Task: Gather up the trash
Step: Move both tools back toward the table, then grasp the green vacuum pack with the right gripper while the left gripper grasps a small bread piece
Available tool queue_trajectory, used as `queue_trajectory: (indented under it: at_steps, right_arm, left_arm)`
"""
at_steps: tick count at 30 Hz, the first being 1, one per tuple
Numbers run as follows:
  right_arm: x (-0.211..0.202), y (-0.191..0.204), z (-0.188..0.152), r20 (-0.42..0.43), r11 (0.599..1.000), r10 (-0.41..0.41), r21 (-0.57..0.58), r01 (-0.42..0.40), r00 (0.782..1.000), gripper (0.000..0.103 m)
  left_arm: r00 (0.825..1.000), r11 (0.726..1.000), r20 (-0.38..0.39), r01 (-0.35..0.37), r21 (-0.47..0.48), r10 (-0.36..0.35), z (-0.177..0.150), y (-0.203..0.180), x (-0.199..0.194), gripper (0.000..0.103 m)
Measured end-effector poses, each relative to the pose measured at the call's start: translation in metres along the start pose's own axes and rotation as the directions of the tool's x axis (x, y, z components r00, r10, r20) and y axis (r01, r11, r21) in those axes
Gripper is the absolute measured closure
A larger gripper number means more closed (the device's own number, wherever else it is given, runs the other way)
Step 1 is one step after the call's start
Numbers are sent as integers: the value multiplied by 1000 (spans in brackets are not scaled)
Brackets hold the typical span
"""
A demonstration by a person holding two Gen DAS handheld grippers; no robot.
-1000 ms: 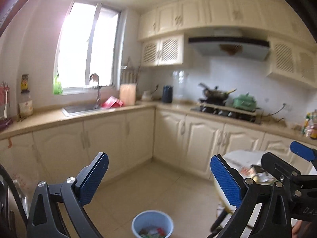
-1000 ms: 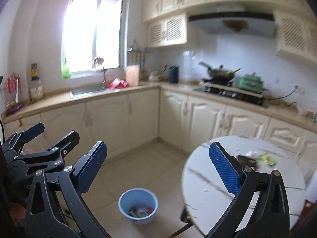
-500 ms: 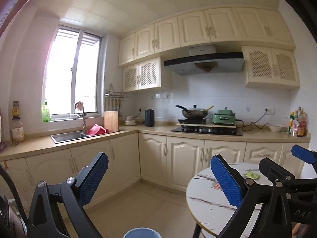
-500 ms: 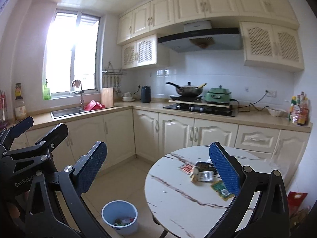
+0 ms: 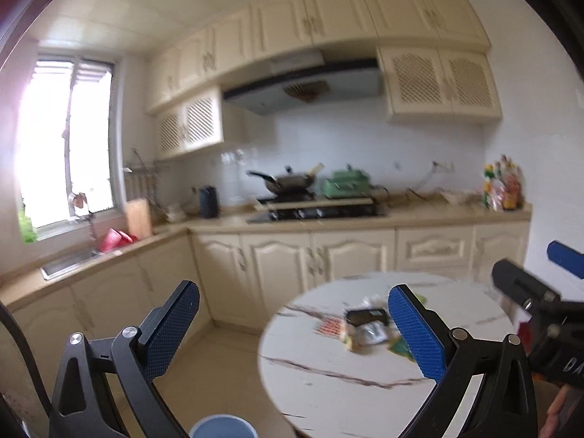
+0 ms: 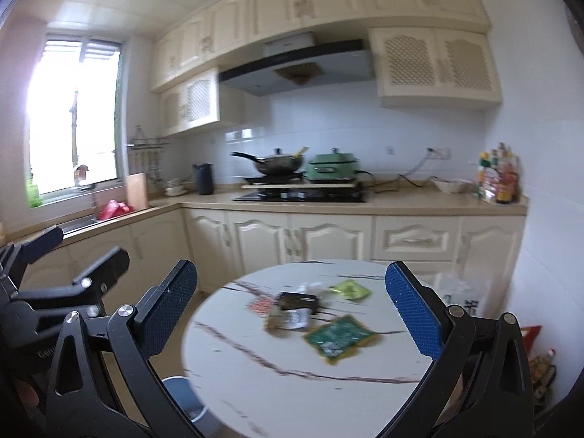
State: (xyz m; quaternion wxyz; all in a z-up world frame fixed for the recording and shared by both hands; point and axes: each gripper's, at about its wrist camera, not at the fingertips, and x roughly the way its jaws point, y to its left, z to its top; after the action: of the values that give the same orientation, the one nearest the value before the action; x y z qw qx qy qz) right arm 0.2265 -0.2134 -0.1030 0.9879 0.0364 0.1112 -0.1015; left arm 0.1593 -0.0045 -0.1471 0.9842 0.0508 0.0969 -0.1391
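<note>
White marble with dark veins makes up the round tabletop [image 6: 255, 357] in front of me, and the trash lies in a loose cluster near its middle. My right tool [image 6: 292, 314] hangs over the near edge with its blue pads spread wide, holding nothing. Between those pads I see a big green wrapper [image 6: 337, 335] closest to me, a silvery packet [image 6: 295, 319] just left of it, a dark packet [image 6: 297, 301] touching that one from behind, a small red-and-white wrapper [image 6: 260, 306] further left, and a yellow-green wrapper [image 6: 349, 289] toward the far side. My left tool [image 5: 292, 328] is likewise spread apart and empty, held off the left edge of the tabletop. From that view the pile is blurred. A blue bin [image 6: 182, 398] stands on the floor just beside the tabletop's near left edge; what is in it I cannot tell. Beyond, a wok [image 6: 279, 162] and a green pot [image 6: 332, 171] sit on the stove
</note>
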Motion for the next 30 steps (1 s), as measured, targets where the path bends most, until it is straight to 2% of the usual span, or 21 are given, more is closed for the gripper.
queue_trajectory:
  at_steps: [3,7,9,12,16,19,25,30]
  right_arm:
    - [14,-25,-6,-32,999,-46,19,46,998,0]
    - [47,-57,-22,-121,994,-92,49,99,988,0]
    - [64,-68,-32,-167,991,-107,59,118,980,0]
    - [94,-81,-52,-257,989,-111,71,133,960,0]
    - [135,-93,-83,-396,987,-90,90,136,914,0]
    - [173,-94,-106,-510,990,-65,77,121,858,0]
    - [232,-89,-125,-611,996,-43,40,85,791,0]
    - [270,-77,-129,-660,998,-61,-24,61,749,0]
  left_arm:
    - [996,999,-75,45,-6,-45,4,-3,29,1]
    - [985,998,-160,64,5,-63,14,-7,70,1]
    - [976,997,-206,76,12,-71,15,-8,92,1]
    - [948,994,-300,110,1,-105,24,-13,135,1]
    - [915,994,-392,109,2,-99,28,-15,181,1]
    - [896,993,-433,114,10,-98,28,-14,206,1]
    - [866,991,-486,136,-2,-120,37,-9,269,1]
    - [845,991,-520,134,-24,-127,41,0,315,1]
